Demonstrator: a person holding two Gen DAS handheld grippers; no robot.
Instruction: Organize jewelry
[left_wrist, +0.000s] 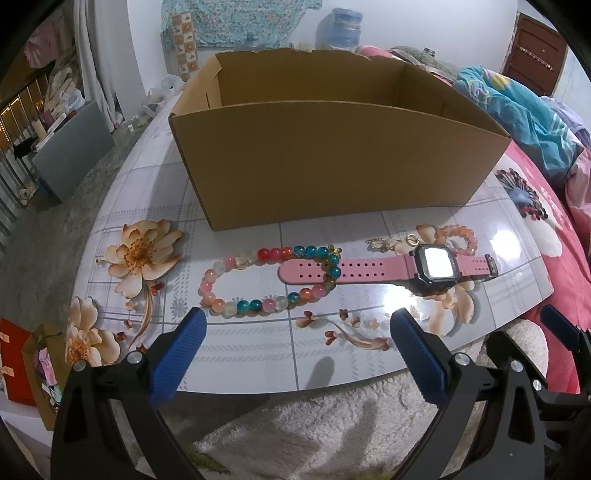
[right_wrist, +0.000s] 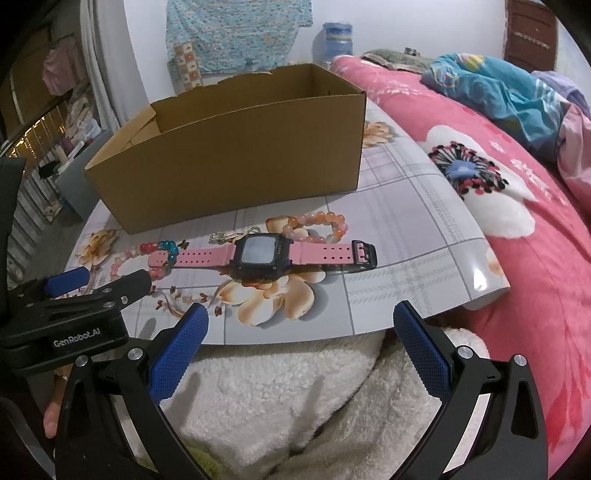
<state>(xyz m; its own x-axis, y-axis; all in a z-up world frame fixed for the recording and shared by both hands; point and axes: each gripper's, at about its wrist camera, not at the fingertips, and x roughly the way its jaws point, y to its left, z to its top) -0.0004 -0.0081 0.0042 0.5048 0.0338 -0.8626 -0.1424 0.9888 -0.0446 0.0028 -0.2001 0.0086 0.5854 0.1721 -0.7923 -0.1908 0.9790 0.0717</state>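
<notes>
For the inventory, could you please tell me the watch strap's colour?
Pink, with a black buckle; the watch strap shows best in the right wrist view.

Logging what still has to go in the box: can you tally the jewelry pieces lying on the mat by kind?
Bead strands: 2, the multicoloured bead strand and the smaller orange bead bracelet
Watches: 1, the pink watch
Small metal pieces: 1 cluster, the small metal jewelry, too small to split
Total: 4, none visibly in the cardboard box
</notes>
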